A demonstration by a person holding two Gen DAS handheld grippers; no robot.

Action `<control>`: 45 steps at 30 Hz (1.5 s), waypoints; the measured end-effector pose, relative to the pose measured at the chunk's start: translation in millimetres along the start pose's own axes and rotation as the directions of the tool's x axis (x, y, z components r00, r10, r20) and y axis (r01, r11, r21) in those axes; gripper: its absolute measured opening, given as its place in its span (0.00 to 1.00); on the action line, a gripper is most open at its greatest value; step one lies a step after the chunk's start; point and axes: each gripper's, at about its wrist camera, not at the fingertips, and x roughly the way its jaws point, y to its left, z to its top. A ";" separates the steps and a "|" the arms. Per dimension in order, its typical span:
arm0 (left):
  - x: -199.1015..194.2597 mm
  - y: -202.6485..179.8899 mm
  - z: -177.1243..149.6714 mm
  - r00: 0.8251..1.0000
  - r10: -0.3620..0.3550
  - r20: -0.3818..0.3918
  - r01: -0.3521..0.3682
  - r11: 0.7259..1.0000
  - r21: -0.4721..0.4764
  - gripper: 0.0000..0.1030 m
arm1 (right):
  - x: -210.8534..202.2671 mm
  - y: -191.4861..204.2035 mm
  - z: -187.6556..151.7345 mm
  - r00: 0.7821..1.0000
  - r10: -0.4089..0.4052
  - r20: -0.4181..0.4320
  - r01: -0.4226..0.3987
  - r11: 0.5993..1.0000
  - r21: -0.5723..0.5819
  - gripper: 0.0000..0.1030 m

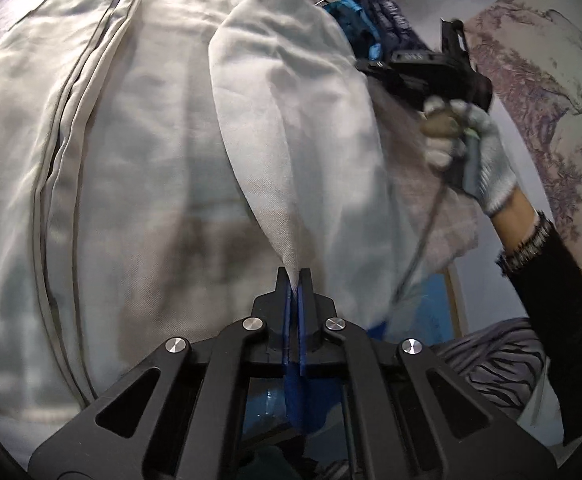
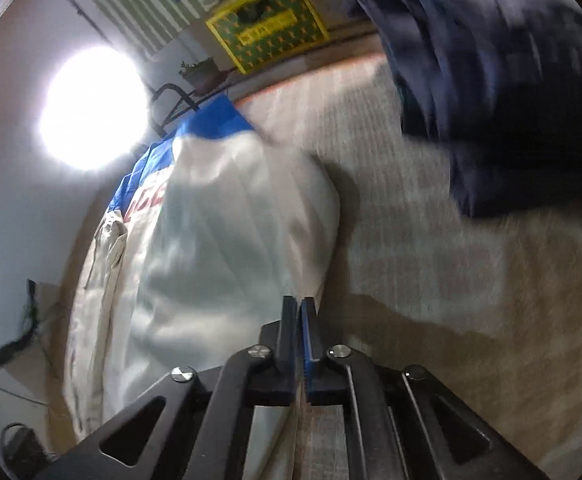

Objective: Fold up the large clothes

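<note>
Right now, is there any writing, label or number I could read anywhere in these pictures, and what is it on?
Red letters on the white jacket, near its blue top: cut off and blurred; no whole word reads in either view.
Small marks on the black top of the right gripper: too small to read.
Pale band of characters on the yellow and green poster: too blurred to read.
Nothing else bears text.

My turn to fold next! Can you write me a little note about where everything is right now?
Left gripper: shut on a pinched fold of the pale grey jacket with blue shoulders and red letters.
Right gripper: shut, nothing seen between its pads, beside the jacket's edge.
The jacket lies spread on the beige woven cover; a dark blue garment sits further back.
Done: one flap is lifted.
Left: lay it over, then finish folding.
</note>
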 end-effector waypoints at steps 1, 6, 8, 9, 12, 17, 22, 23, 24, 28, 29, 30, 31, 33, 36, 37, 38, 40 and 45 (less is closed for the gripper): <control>-2.6 -5.9 -4.1 1.000 -0.016 -0.001 0.016 1.000 0.011 0.00 | -4.2 2.1 4.7 1.000 0.002 0.019 -0.002 1.000 -0.007 0.00; 6.7 -29.9 -12.8 0.997 0.071 -0.016 -0.068 0.988 0.141 0.00 | -1.4 16.8 10.3 0.995 -0.092 0.023 0.094 0.989 -0.110 0.00; 4.8 -24.5 -11.2 0.998 0.063 -0.022 -0.060 0.992 0.111 0.00 | 15.4 17.3 2.1 0.988 -0.153 -0.034 0.146 0.979 -0.141 0.03; 1.4 -21.5 -10.0 0.998 0.048 -0.028 -0.045 0.994 0.096 0.00 | 17.4 14.3 -0.2 0.985 -0.163 -0.051 0.154 0.977 -0.147 0.06; -11.9 -16.9 -2.0 0.999 0.033 -0.019 -0.032 0.996 0.084 0.13 | -0.1 5.4 -3.4 0.992 -0.119 -0.030 0.114 0.985 -0.131 0.23; -42.7 -2.5 57.5 0.996 0.035 0.081 -0.038 0.999 0.036 0.30 | -46.4 1.5 -18.1 1.000 0.014 0.017 -0.013 0.996 -0.090 0.27; -43.9 9.9 142.6 0.985 0.052 0.164 -0.054 0.999 0.004 0.49 | -63.0 42.2 -58.3 0.993 0.117 -0.008 -0.116 0.975 -0.190 0.27; -40.1 16.1 162.5 0.984 0.048 0.169 -0.046 0.999 -0.019 0.50 | -63.0 51.0 -64.6 0.992 0.126 -0.015 -0.126 0.968 -0.215 0.27; -35.0 24.0 178.3 0.983 0.051 0.174 -0.043 0.998 -0.048 0.50 | -62.3 65.1 -74.5 0.991 0.131 -0.028 -0.134 0.956 -0.261 0.27; -7.4 55.2 247.8 0.979 0.034 0.199 0.001 0.985 -0.171 0.53 | -44.6 97.9 -95.7 0.989 0.127 -0.071 -0.145 0.912 -0.383 0.27; 2.6 63.1 265.0 0.979 0.029 0.200 0.011 0.981 -0.195 0.53 | -37.1 103.5 -98.1 0.988 0.128 -0.087 -0.153 0.899 -0.411 0.27; 10.9 70.4 279.0 0.979 0.026 0.203 0.019 0.976 -0.216 0.53 | -30.3 107.8 -100.2 0.988 0.122 -0.099 -0.153 0.887 -0.436 0.27; 21.2 75.3 289.8 0.979 0.022 0.204 0.027 0.972 -0.233 0.53 | -25.5 110.7 -101.8 0.987 0.118 -0.108 -0.154 0.877 -0.454 0.27; 40.5 91.9 314.1 0.977 0.028 0.209 0.034 0.958 -0.286 0.53 | -16.8 111.2 -104.1 0.982 0.128 -0.136 -0.178 0.866 -0.467 0.27; 64.7 111.4 333.9 0.976 0.039 0.214 0.037 0.939 -0.343 0.55 | -5.3 110.1 -106.3 0.971 0.154 -0.182 -0.223 0.857 -0.464 0.27; 75.0 119.1 341.3 0.977 0.033 0.213 0.048 0.931 -0.361 0.55 | -4.5 108.8 -109.3 0.970 0.152 -0.188 -0.225 0.854 -0.469 0.27; 82.1 122.9 345.8 0.977 0.022 0.212 0.060 0.927 -0.370 0.55 | -2.0 107.3 -112.2 0.969 0.148 -0.199 -0.228 0.849 -0.476 0.27; 98.6 129.6 357.5 0.977 -0.009 0.212 0.091 0.922 -0.378 0.55 | 3.1 106.5 -119.5 0.966 0.141 -0.216 -0.232 0.841 -0.489 0.27; 115.9 128.4 373.9 0.969 -0.070 0.238 0.150 0.929 -0.338 0.28 | 18.0 101.5 -131.0 0.966 0.125 -0.227 -0.229 0.822 -0.521 0.27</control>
